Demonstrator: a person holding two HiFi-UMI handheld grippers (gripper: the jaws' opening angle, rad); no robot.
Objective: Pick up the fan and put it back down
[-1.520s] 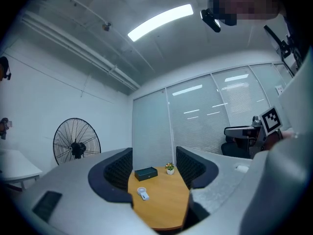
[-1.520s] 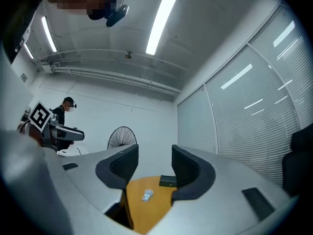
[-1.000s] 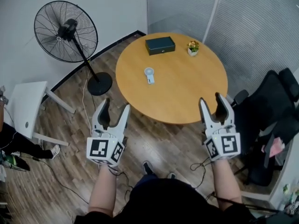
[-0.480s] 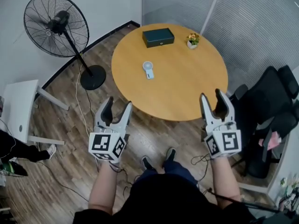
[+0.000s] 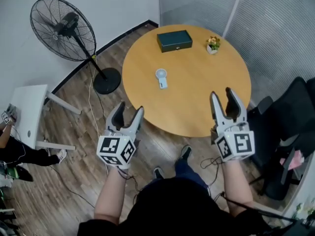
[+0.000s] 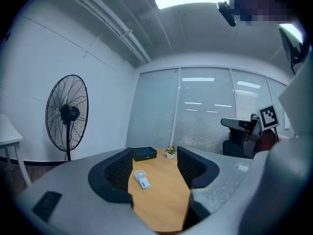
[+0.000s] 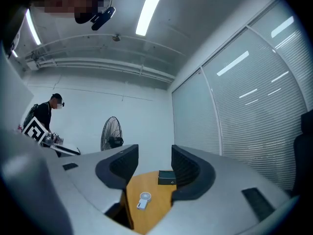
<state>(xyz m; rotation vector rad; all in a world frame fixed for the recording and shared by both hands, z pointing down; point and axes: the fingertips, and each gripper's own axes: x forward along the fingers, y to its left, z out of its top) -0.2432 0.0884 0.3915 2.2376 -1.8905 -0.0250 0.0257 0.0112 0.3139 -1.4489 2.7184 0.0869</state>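
Since the earlier head views, both hand-held grippers had been carried forward towards the round wooden surface (image 5: 197, 107). The left hand-held gripper (image 5: 130, 111), formerly seen over the floor short of the rim, was now seen just beside the near-left edge. The right hand-held gripper (image 5: 222, 96) was now seen with its tips over the near edge. The jaws of the left one were held wide apart with nothing between them. The jaws of the right one had just been closing a little, yet were still wide and likewise empty.

The small fan (image 5: 161, 77) was left lying flat on the surface, untouched. It lay ahead of the left hand-held gripper and slightly to its right, and ahead of the right one and to its left, well apart from both. In each gripper view it was framed in the gap between the jaws, far beyond their tips. A dark box (image 5: 174, 40) and a potted plant (image 5: 213, 44) were seen farther off, and a standing fan (image 5: 63, 28) far out to the left.

The change was judged to be an approach only. The small fan was taken as the target, since both were aimed at it. More reach was still needed, and which would take it could not be told.
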